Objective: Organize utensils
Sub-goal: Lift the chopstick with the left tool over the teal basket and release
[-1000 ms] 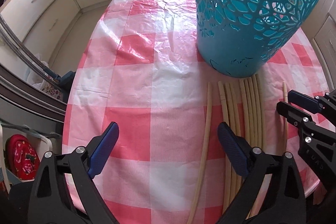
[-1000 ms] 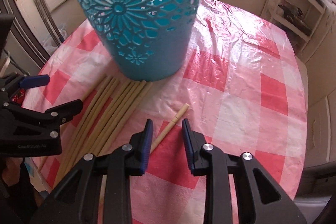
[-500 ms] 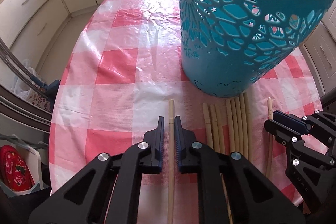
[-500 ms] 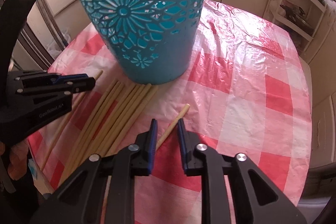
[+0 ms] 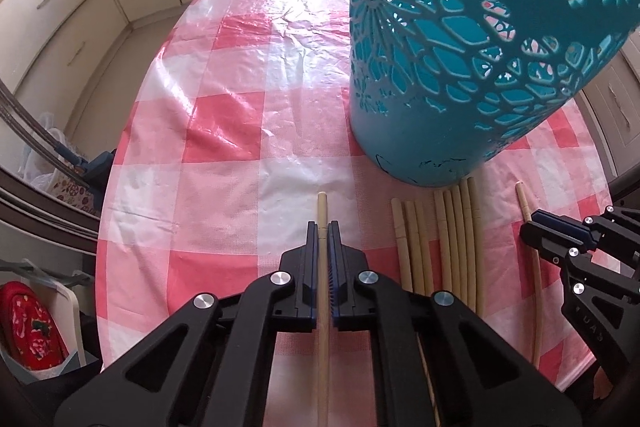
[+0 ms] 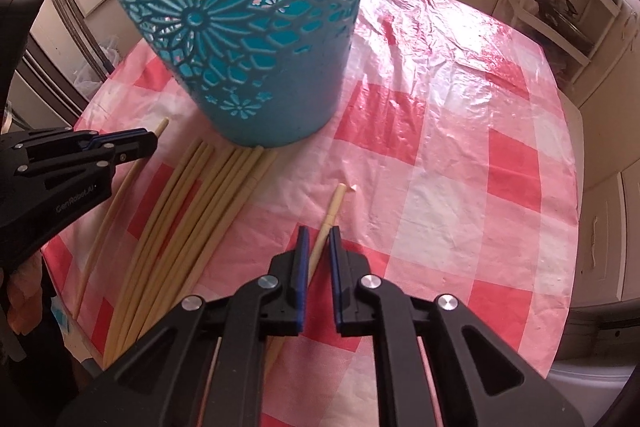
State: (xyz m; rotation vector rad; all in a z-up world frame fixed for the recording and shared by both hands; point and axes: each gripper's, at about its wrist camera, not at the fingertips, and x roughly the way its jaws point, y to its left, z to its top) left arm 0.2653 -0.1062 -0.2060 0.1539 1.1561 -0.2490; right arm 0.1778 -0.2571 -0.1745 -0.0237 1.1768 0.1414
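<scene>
Looks like the pickup step: left tongs (image 5: 323, 231) pinching one pale wooden chopstick (image 5: 322, 211) on the checkered table (image 5: 224, 131), right tongs (image 6: 319, 235) nearly pressed around another (image 6: 335, 202); next they'd need lifting into the teal cut-out plastic holder (image 6: 256, 39).

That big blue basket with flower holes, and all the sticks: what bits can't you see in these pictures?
- Teal plastic cutout basket: its rim is cut off by the top edge in both views, so its contents are unknown.
- Loose pale wooden chopsticks: near ends hidden under the right gripper.
- Left gripper: its chopstick runs off the bottom edge.
- Right chopstick: firm contact unclear.
</scene>
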